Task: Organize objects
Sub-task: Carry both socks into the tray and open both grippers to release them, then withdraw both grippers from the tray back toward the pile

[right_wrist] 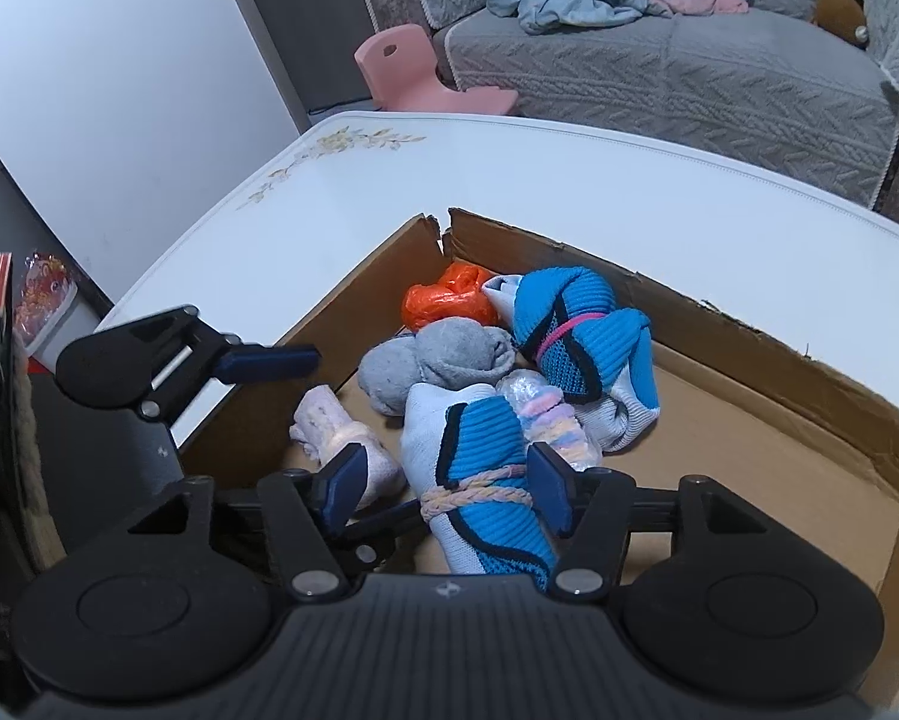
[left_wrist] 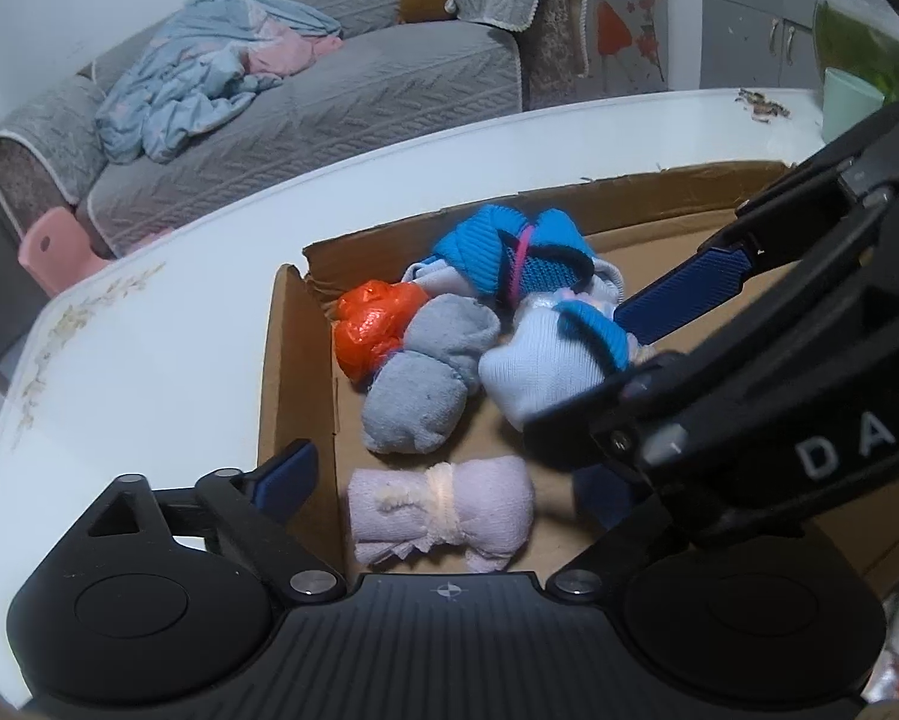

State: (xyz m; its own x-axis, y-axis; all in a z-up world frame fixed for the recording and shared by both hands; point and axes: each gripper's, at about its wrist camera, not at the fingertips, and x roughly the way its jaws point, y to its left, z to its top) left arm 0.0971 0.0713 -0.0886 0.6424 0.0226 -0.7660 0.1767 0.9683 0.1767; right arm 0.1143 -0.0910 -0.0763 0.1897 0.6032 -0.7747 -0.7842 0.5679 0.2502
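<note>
A shallow cardboard box [left_wrist: 296,360] [right_wrist: 749,354] on the white table holds rolled sock bundles. My right gripper [right_wrist: 449,480] straddles a blue-and-white sock bundle [right_wrist: 479,462] [left_wrist: 545,360] tied with yarn, its pads at the bundle's sides, just above the box floor. Beside it lie a grey sock roll [left_wrist: 425,372] [right_wrist: 431,360], an orange plastic bag [left_wrist: 374,324] [right_wrist: 449,297], a second blue bundle [left_wrist: 509,252] [right_wrist: 575,336] and a pale pink roll [left_wrist: 443,510] [right_wrist: 335,438]. My left gripper [left_wrist: 443,480] is open over the pink roll, one finger outside the box wall.
The white table [left_wrist: 179,330] [right_wrist: 449,180] has a floral print at its corner. A grey sofa [left_wrist: 329,90] with crumpled clothes and a pink stool [right_wrist: 413,66] stand behind. A green cup [left_wrist: 845,102] sits at the table's far right.
</note>
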